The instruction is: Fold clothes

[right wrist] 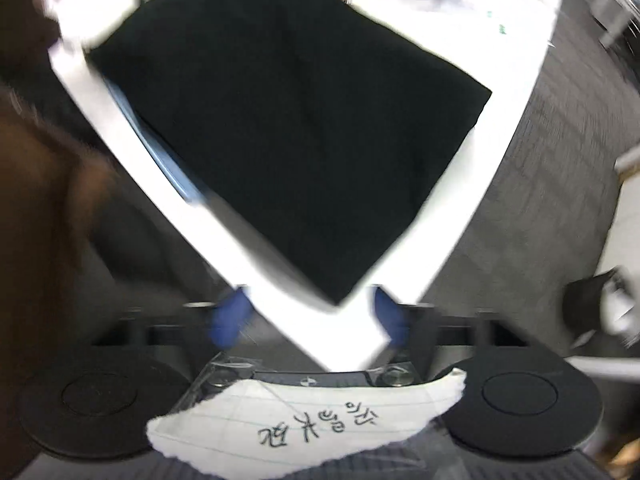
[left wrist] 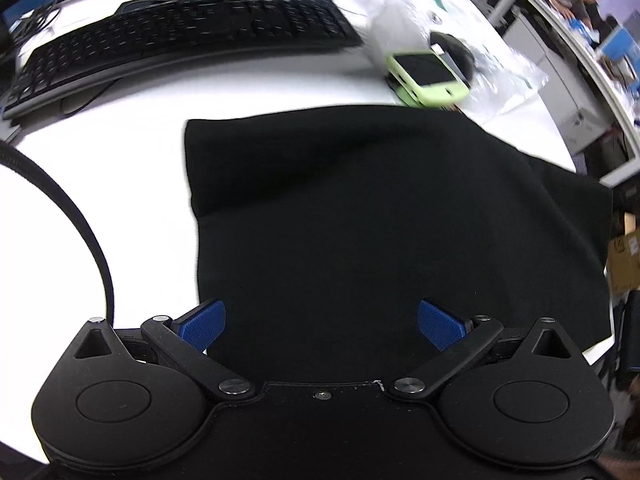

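Black garment (left wrist: 380, 216) lies as a flat, neat rectangle on the white desk (left wrist: 132, 128).
Left gripper (left wrist: 322, 322) and right gripper (right wrist: 312, 316) hover spread, empty, beside its near edge; either finished or mid-fold.

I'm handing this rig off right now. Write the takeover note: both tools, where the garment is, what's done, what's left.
Left tool: open, holding nothing, low over the near part of the black garment.
Right tool: open, holding nothing, off the corner of the white table; that view is blurred.
Garment: lies on the table as a flat, roughly rectangular folded shape, just in front of the green phone.
Done: appears already folded at least once.
Left: possibly another fold or tidying; cannot tell.
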Demonstrator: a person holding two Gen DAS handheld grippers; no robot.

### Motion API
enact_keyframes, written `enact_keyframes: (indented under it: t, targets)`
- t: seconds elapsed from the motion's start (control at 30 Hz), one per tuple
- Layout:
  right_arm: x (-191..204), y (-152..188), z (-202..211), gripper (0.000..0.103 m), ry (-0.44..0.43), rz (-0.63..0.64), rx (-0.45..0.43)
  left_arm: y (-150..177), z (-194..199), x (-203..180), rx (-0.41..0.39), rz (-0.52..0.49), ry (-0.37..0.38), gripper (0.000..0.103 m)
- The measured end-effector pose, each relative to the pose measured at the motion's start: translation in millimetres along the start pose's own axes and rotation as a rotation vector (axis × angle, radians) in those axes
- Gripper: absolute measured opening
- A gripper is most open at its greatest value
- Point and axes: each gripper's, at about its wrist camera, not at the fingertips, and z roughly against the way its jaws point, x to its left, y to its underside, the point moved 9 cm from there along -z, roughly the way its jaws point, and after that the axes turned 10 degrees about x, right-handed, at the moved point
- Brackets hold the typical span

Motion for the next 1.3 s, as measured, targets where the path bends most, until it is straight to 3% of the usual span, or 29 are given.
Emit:
enact_keyframes:
  t: [0.23,0.33,0.4,0.47,0.53,0.6,0.73,0.83,1.0,1.2,1.3]
  targets:
    - [-2.7,36.4,1.8,0.097,0.01,-0.405,-0.121,-15.7,-12.1,-30.6,-0.081,-0.069,-0.072,0.102]
    - [-13.1,57.3,15.0,0.097,0.025,-0.595,-0.194,-31.2,-7.4,-58.0,-0.177,-0.158,-0.127,0.102]
    - [-17.3,66.9,28.4,0.098,0.062,-0.629,-0.241,-41.5,-7.5,-78.1,-0.242,-0.254,-0.194,0.102]
    - [-23.5,78.4,43.2,0.103,0.1,-0.635,-0.268,-50.5,-10.8,-93.4,-0.307,-0.347,-0.311,0.102]
    - [-30.0,81.5,51.0,0.102,0.122,-0.654,-0.287,-57.9,-9.7,-101.5,-0.41,-0.385,-0.375,0.102]
    - [-38.1,76.8,54.7,0.103,0.131,-0.681,-0.326,-66.4,-7.9,-106.6,-0.495,-0.38,-0.283,0.102]
    - [-55.4,48.1,61.9,0.103,0.128,-0.763,-0.501,-84.9,-13.5,-100.8,-0.574,-0.364,-0.216,0.102]
    - [-64.6,5.2,51.1,0.103,0.112,-0.786,-0.555,-98.5,-24.4,-90.7,-0.586,-0.334,-0.184,0.102]
    - [-69.6,-75.5,2.4,0.103,0.104,-0.834,-0.512,-116.3,-50.7,-69.4,-0.585,-0.286,-0.138,0.102]
    - [-70.7,-154.2,-56.7,0.103,0.259,-0.957,-0.497,-111.6,-70.1,-67.1,-0.576,-0.333,-0.105,0.102]
    - [-61.3,-176.7,-81.7,0.103,0.257,-1.027,-0.504,-110.5,-69.2,-65.1,-0.567,-0.323,-0.077,0.102]
